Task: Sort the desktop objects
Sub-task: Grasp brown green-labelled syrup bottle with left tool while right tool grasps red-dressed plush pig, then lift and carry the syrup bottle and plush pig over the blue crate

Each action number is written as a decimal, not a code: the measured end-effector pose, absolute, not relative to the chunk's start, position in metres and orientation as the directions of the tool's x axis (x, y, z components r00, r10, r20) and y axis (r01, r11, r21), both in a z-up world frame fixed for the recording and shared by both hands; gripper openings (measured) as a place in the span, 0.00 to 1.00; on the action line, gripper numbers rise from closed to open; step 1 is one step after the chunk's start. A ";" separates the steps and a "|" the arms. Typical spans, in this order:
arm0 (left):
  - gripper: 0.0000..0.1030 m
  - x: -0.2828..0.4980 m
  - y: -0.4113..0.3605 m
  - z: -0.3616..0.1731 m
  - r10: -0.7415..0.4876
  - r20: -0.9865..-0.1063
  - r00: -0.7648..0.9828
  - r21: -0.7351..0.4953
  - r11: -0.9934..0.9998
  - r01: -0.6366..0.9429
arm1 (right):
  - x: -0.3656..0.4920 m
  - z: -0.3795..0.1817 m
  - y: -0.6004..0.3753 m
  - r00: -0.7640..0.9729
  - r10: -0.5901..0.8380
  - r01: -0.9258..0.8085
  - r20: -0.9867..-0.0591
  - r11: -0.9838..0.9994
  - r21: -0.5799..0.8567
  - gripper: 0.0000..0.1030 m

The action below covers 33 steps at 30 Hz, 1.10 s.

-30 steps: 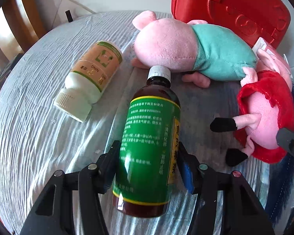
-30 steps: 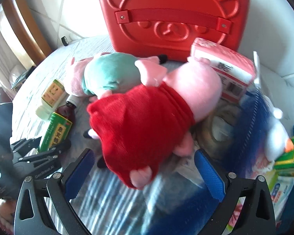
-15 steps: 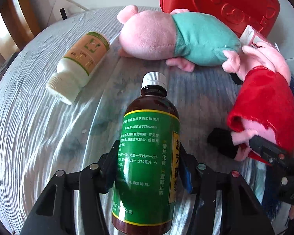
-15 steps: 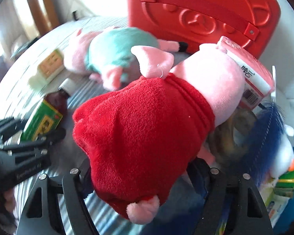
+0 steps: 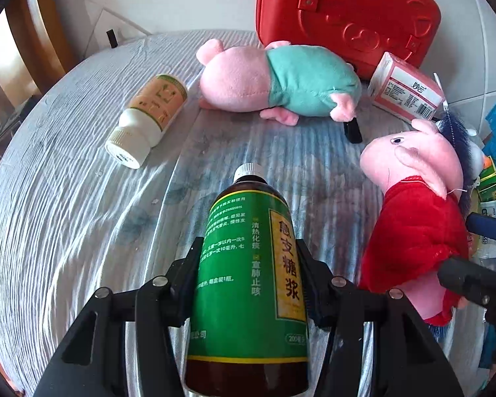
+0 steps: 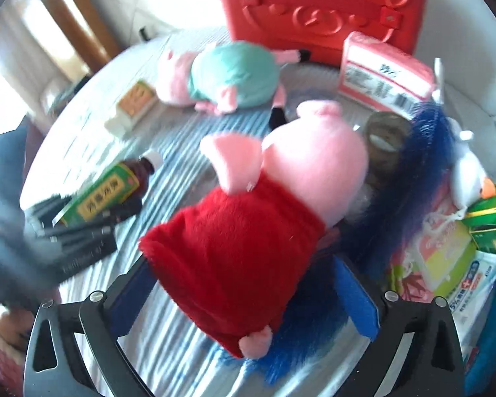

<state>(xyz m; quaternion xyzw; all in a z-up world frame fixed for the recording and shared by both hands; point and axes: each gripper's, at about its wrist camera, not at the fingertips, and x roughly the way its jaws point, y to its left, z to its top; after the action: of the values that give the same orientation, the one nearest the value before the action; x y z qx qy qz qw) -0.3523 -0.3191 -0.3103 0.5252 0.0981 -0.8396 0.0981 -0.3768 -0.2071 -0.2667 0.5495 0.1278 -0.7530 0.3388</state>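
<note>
My left gripper (image 5: 248, 274) is shut on a brown syrup bottle (image 5: 248, 284) with a green label and white cap, held above the striped tablecloth; it also shows in the right wrist view (image 6: 105, 195). My right gripper (image 6: 244, 284) is shut on the red dress of a pink pig plush (image 6: 248, 244) and holds it lifted; the plush also shows at the right of the left wrist view (image 5: 416, 218). A second pig plush in teal (image 5: 281, 82) lies at the back. A white pill bottle (image 5: 147, 119) lies on its side at the left.
A red case (image 5: 344, 10) stands upright at the back. A pink-and-white box (image 5: 406, 89) leans beside it. At the right lie a blue feathery toy (image 6: 410, 165), a white duck toy (image 6: 469, 175), a green box (image 6: 489, 221) and wipes packs (image 6: 463, 274).
My right gripper has closed on the red-dressed plush and lifted it clear of the table. My left gripper has risen and pulled back with the syrup bottle.
</note>
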 end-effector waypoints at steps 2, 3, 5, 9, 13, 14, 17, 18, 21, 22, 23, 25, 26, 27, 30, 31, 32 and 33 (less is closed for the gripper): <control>0.50 -0.361 -0.320 -0.308 -0.059 -0.899 -0.435 -0.060 -0.965 0.255 | -0.390 -0.269 -0.207 -0.166 -0.369 0.603 -0.914 -0.772 0.202 1.00; 0.50 -0.364 -0.322 -0.308 -0.056 -0.898 -0.437 -0.060 -0.967 0.248 | -0.395 -0.271 -0.206 -0.161 -0.366 0.583 -0.917 -0.785 0.211 1.00; 0.50 -0.371 -0.315 -0.312 -0.052 -0.898 -0.437 -0.059 -0.970 0.237 | -0.410 -0.279 -0.208 -0.128 -0.380 0.550 -0.916 -0.795 0.253 1.00; 0.49 -0.374 -0.314 -0.319 -0.077 -0.902 -0.425 -0.036 -0.967 0.252 | -0.424 -0.314 -0.226 -0.071 -0.407 0.517 -0.911 -0.796 0.315 1.00; 0.49 -0.368 -0.315 -0.312 -0.102 -0.896 -0.433 -0.011 -0.968 0.252 | -0.422 -0.320 -0.231 -0.076 -0.407 0.533 -0.910 -0.788 0.308 0.81; 0.49 -0.366 -0.316 -0.307 -0.103 -0.893 -0.438 -0.014 -0.967 0.256 | -0.419 -0.313 -0.231 -0.095 -0.405 0.549 -0.909 -0.783 0.291 0.79; 0.49 -0.356 -0.317 -0.287 -0.119 -0.875 -0.470 -0.012 -0.964 0.266 | -0.409 -0.290 -0.231 -0.140 -0.420 0.589 -0.896 -0.763 0.266 0.78; 0.49 -0.354 -0.315 -0.280 -0.129 -0.866 -0.483 -0.006 -0.963 0.268 | -0.405 -0.281 -0.229 -0.157 -0.432 0.598 -0.888 -0.758 0.262 0.78; 0.49 -0.339 -0.311 -0.247 -0.155 -0.830 -0.536 0.006 -0.963 0.270 | -0.392 -0.241 -0.217 -0.225 -0.475 0.616 -0.851 -0.746 0.254 0.78; 0.49 -0.332 -0.309 -0.235 -0.170 -0.815 -0.555 0.015 -0.962 0.272 | -0.388 -0.229 -0.213 -0.244 -0.486 0.620 -0.839 -0.744 0.251 0.78; 0.49 -0.325 -0.307 -0.223 -0.181 -0.797 -0.576 0.022 -0.962 0.272 | -0.383 -0.215 -0.209 -0.267 -0.498 0.624 -0.825 -0.742 0.246 0.78; 0.49 -0.311 -0.301 -0.198 -0.190 -0.766 -0.615 0.025 -0.963 0.268 | -0.371 -0.186 -0.197 -0.321 -0.521 0.631 -0.791 -0.741 0.231 0.78; 0.49 -0.304 -0.297 -0.186 -0.199 -0.748 -0.633 0.031 -0.963 0.267 | -0.364 -0.171 -0.191 -0.351 -0.530 0.635 -0.772 -0.740 0.219 0.78; 0.49 -0.296 -0.293 -0.174 -0.210 -0.729 -0.652 0.041 -0.963 0.265 | -0.356 -0.156 -0.183 -0.379 -0.538 0.639 -0.753 -0.741 0.208 0.78; 0.49 -0.275 -0.277 -0.142 -0.219 -0.676 -0.704 0.053 -0.967 0.250 | -0.328 -0.114 -0.160 -0.474 -0.550 0.645 -0.688 -0.749 0.154 0.78; 0.49 -0.267 -0.270 -0.131 -0.216 -0.659 -0.721 0.055 -0.969 0.241 | -0.316 -0.097 -0.149 -0.514 -0.549 0.640 -0.660 -0.757 0.132 0.78; 0.49 -0.261 -0.263 -0.122 -0.212 -0.642 -0.737 0.058 -0.972 0.229 | -0.307 -0.085 -0.140 -0.543 -0.547 0.634 -0.637 -0.765 0.117 0.78; 0.49 -0.256 -0.255 -0.113 -0.205 -0.627 -0.752 0.058 -0.974 0.217 | -0.299 -0.075 -0.130 -0.567 -0.545 0.628 -0.618 -0.772 0.104 0.78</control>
<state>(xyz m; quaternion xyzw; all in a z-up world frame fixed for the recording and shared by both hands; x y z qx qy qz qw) -0.2555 -0.2548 -0.1128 0.3338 0.0092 -0.9359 0.1126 -0.2991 -0.1304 -0.0754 0.3260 0.0636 -0.8829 0.3319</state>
